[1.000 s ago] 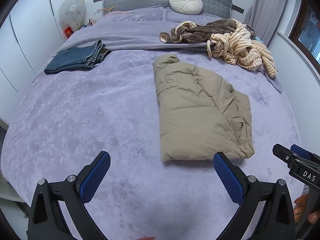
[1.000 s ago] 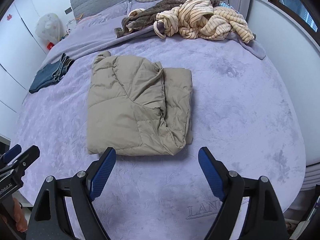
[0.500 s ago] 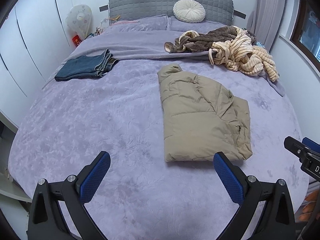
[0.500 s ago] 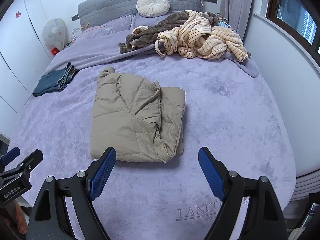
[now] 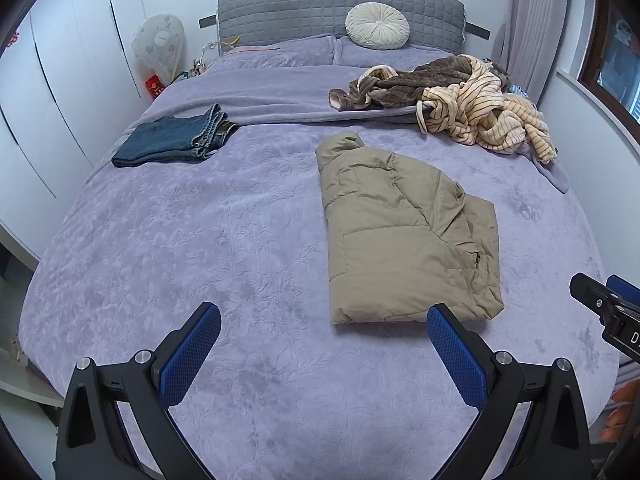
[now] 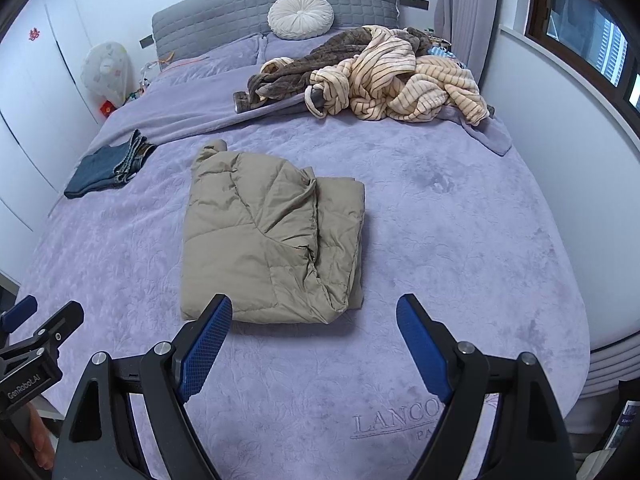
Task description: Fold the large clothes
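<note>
A beige puffer jacket [image 5: 404, 232] lies folded into a rectangle on the purple bed cover; it also shows in the right wrist view [image 6: 268, 236]. My left gripper [image 5: 324, 332] is open and empty, held above the foot of the bed, short of the jacket's near edge. My right gripper [image 6: 314, 328] is open and empty, also short of the jacket's near edge. Each gripper shows at the edge of the other's view: the right one [image 5: 608, 304] and the left one [image 6: 36, 340].
Folded blue jeans [image 5: 176, 138] lie at the left of the bed. A heap of brown and striped cream clothes [image 5: 460, 96] lies at the back right. A round white cushion [image 5: 378, 26] leans on the grey headboard. Wardrobe doors left, wall and window right.
Both grippers have pulled back and risen away from the folded jacket, so more of the bed shows. The jacket has not moved. Both grippers stay open.
</note>
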The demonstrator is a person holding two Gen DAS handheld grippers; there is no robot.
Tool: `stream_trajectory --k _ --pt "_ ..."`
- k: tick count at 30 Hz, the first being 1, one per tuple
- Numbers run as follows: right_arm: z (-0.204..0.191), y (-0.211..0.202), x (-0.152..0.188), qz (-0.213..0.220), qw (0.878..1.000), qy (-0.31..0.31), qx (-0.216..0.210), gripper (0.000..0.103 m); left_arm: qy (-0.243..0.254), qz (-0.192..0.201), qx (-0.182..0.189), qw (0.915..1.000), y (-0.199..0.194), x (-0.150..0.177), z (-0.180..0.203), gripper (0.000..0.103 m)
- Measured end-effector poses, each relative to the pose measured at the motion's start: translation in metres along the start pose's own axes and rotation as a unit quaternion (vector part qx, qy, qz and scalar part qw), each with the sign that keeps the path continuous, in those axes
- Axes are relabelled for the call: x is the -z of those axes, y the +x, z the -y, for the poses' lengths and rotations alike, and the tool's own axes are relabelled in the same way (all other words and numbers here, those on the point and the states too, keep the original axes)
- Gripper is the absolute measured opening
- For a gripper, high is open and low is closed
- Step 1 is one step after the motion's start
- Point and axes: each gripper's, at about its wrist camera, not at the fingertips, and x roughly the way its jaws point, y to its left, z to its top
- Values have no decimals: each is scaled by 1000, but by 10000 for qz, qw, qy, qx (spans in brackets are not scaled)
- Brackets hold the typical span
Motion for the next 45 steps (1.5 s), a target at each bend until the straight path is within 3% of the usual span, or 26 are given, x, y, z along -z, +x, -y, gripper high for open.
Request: stream_trajectory --k 45 --pt "-2 -2 3 9 10000 8 12 86 -39 -38 -46 10000 0 7 -7 103"
